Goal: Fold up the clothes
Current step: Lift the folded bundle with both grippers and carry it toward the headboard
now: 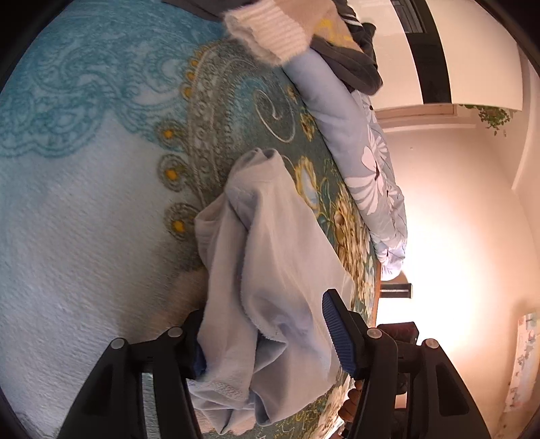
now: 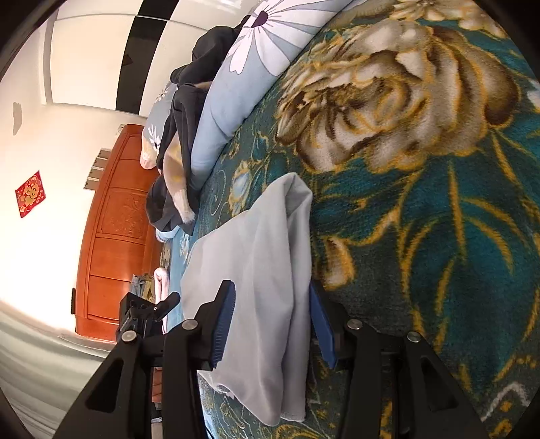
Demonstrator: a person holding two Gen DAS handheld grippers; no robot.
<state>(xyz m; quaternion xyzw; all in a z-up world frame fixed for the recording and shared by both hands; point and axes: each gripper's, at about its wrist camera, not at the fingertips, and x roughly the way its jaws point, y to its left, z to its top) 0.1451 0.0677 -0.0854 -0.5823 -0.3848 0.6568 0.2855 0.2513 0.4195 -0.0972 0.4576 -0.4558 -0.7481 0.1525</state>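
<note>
A pale grey garment (image 1: 266, 270) lies bunched on the teal floral blanket (image 1: 101, 169). My left gripper (image 1: 266, 341) is open around its near end, and cloth fills the gap between the blue pads (image 1: 337, 334). The left pad is mostly hidden by cloth. In the right wrist view the same garment (image 2: 263, 263) lies in a flat folded strip on the blanket (image 2: 422, 202). My right gripper (image 2: 270, 324) is open, with the cloth running between its blue pads (image 2: 224, 324) and hanging over the bed edge.
A light blue floral duvet (image 1: 364, 148) lies rolled along the far side of the bed. A cream sweater (image 1: 270, 27) and dark clothes (image 1: 351, 64) are piled on it. A wooden headboard (image 2: 114, 236) and white walls stand beyond the bed.
</note>
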